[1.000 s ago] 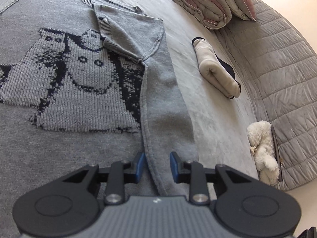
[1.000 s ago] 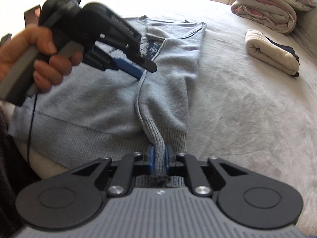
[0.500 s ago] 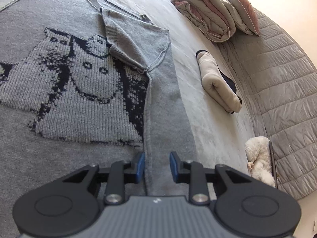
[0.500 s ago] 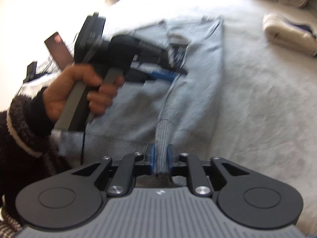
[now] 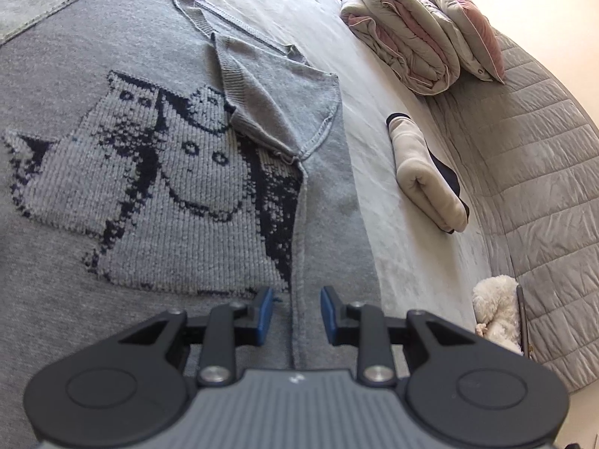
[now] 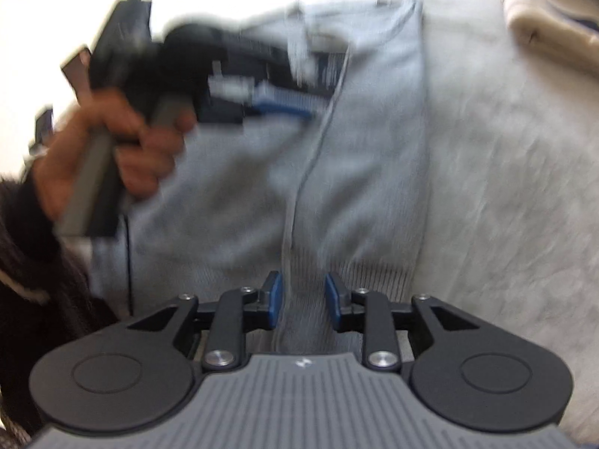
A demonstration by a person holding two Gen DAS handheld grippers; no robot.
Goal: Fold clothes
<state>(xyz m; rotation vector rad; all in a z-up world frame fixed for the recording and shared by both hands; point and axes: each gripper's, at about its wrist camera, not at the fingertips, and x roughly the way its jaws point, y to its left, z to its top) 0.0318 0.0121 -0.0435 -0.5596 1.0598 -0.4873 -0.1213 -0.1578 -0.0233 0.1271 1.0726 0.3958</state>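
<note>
The right gripper (image 6: 302, 301), low centre of its own view, has just been opening: its jaws now stand apart with the ribbed hem of the grey sweater (image 6: 359, 157) lying loose between them, the pads no longer pressing, as far as the motion blur lets one judge. Upward from there the folded-in side panel runs along a straight edge toward the neckline at the top of the frame. The left gripper (image 5: 295, 314), bottom centre of its view, also has its jaws apart, straddling that same fold edge without pinching it. It appears again at upper left of the right-wrist view, held in the person's hand (image 6: 112, 149). Beyond it the sweater's knitted cartoon figures (image 5: 157, 183) fill the left and middle, with the short sleeve (image 5: 277, 112) tucked across them. The sweater lies flat on the bed (image 5: 397, 262).

The step in hand looks like letting go after the one side fold. Next would be the opposite side, which calls for both grippers to shift across and take fresh pinches at hem and shoulder.
</note>
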